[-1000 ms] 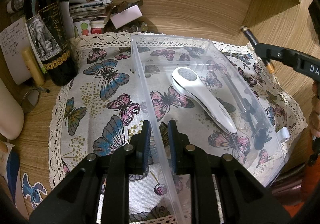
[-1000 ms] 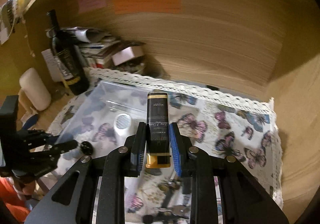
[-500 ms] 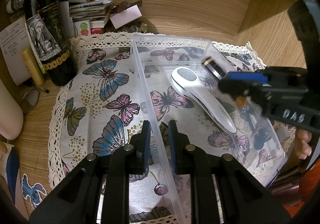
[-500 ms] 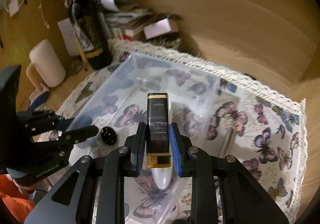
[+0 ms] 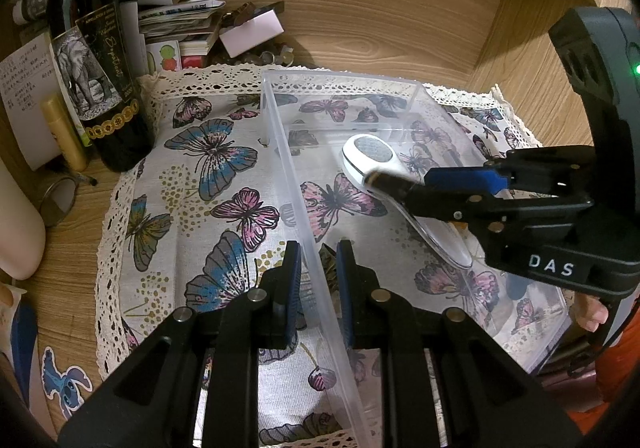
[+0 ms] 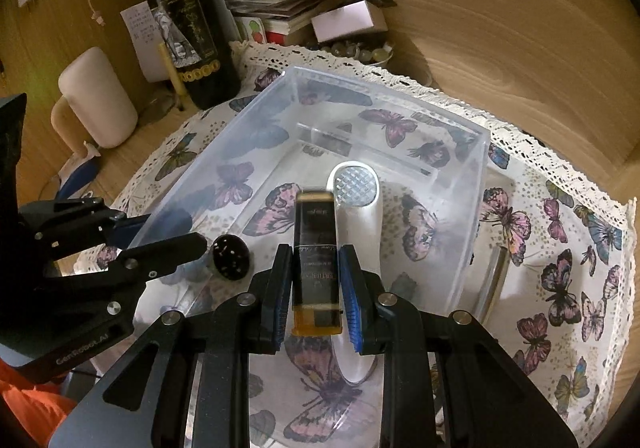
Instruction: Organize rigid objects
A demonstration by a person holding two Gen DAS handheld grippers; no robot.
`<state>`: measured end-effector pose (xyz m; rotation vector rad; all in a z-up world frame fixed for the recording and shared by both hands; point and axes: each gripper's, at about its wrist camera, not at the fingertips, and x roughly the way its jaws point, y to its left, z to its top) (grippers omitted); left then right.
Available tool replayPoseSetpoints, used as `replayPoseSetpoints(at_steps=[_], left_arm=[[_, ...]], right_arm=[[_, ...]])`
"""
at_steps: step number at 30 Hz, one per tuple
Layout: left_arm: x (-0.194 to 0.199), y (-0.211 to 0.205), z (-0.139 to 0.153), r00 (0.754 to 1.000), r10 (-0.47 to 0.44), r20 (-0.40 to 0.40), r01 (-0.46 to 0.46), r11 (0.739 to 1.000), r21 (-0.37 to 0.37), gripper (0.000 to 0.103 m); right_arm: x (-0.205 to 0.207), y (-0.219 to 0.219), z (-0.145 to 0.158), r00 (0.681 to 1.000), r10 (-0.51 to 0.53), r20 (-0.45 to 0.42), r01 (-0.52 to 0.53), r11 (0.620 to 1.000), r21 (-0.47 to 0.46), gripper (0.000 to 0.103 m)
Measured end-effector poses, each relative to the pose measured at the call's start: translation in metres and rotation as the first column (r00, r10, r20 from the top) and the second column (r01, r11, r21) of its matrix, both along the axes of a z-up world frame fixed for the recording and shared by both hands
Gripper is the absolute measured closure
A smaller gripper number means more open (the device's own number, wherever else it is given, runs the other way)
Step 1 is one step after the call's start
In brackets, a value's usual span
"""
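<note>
Two grippers are in my views: my right gripper (image 6: 315,286) is clamped on a slim black tube with a gold base (image 6: 315,256), held above the clear rectangular plastic bin (image 6: 478,175), while my left gripper (image 5: 318,280) straddles the bin's near wall, pads not visibly pressing it, so I cannot tell its grip. Inside the bin, at twelve o'clock from the tube, lies a white handheld device with a mesh head (image 6: 357,187). Under everything is a butterfly-print lace cloth (image 5: 192,207); at ten o'clock stands a dark wine bottle (image 6: 188,35).
</note>
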<state>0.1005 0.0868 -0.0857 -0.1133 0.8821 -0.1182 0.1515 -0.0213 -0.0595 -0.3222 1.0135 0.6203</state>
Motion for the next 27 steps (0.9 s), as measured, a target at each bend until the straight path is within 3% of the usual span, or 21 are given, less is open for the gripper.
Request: replayPoseSetpoints(at_steps=[8, 17, 27], left_arm=[[0.000, 0.000, 0.000, 1.000, -0.001, 0.000, 0.001, 1.000, 0.001, 0.086], [0.000, 0.000, 0.000, 1.000, -0.001, 0.001, 0.001, 1.000, 0.000, 0.086], [0.001, 0.000, 0.000, 1.000, -0.001, -0.001, 0.001, 1.000, 0.002, 0.086]], right_arm=[[0.003, -0.014, 0.019, 0.999, -0.039, 0.039, 0.038, 0.999, 0.026, 0.081], [0.011, -0.062, 0.048, 0.978, -0.177, 0.112, 0.174, 0.984, 0.039, 0.078], [0.020, -0.109, 0.027, 0.951, -0.299, 0.082, 0.302, 0.952, -0.037, 0.078]])
